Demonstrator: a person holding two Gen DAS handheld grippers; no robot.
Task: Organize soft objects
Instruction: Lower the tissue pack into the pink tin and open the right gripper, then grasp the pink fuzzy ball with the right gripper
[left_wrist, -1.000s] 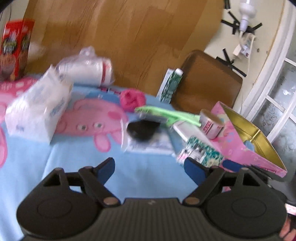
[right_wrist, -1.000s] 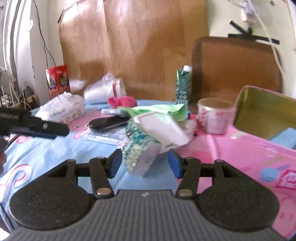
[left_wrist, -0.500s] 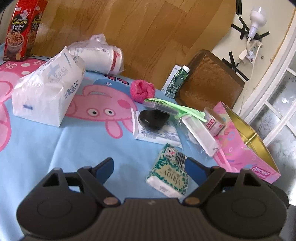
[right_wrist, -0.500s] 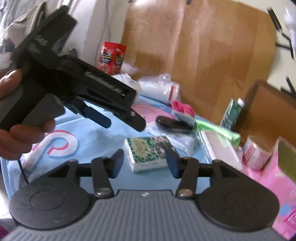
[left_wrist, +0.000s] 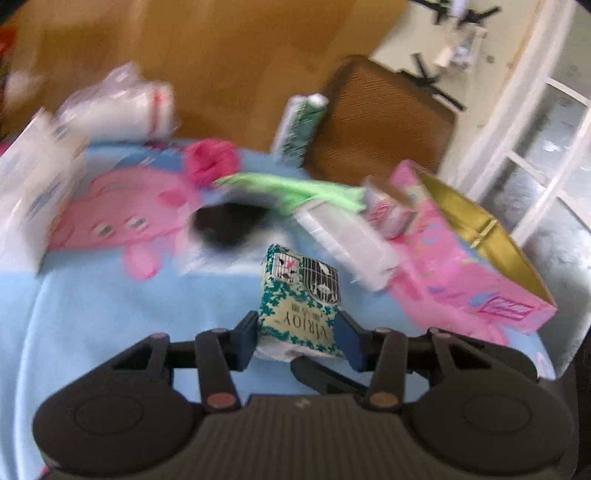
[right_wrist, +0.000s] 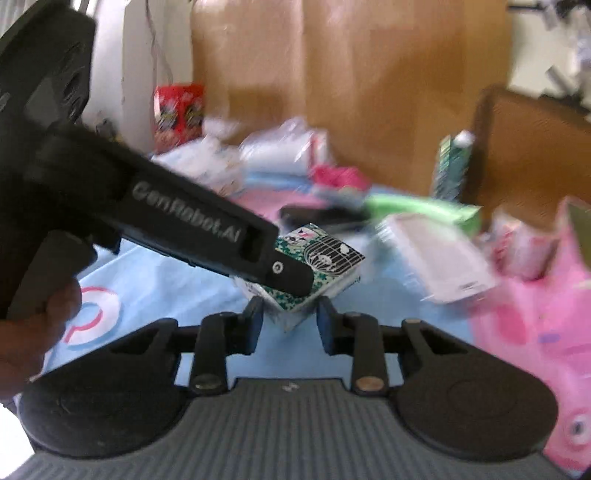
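Observation:
A green-and-white tissue pack (left_wrist: 301, 306) labelled VIRJOY is held above the blue cartoon tablecloth (left_wrist: 110, 302). My left gripper (left_wrist: 297, 334) is shut on the pack's near end. In the right wrist view the same pack (right_wrist: 317, 266) sits between the fingers of my right gripper (right_wrist: 290, 319), which also close on its lower corner. The left gripper's black body (right_wrist: 159, 210) crosses that view from the left and covers part of the pack.
An open pink box with gold lining (left_wrist: 476, 258) stands at the right. A large white tissue pack (left_wrist: 33, 192), a bagged white roll (left_wrist: 118, 107), a pink cloth (left_wrist: 210, 162), a green cloth (left_wrist: 295, 188), a black object (left_wrist: 225, 221) and a white packet (left_wrist: 343, 240) lie behind.
The tissue pack lay on the cloth between open fingers half a second ago. Now both grippers have closed on it and it is lifted off the table. Both views are blurred by motion.

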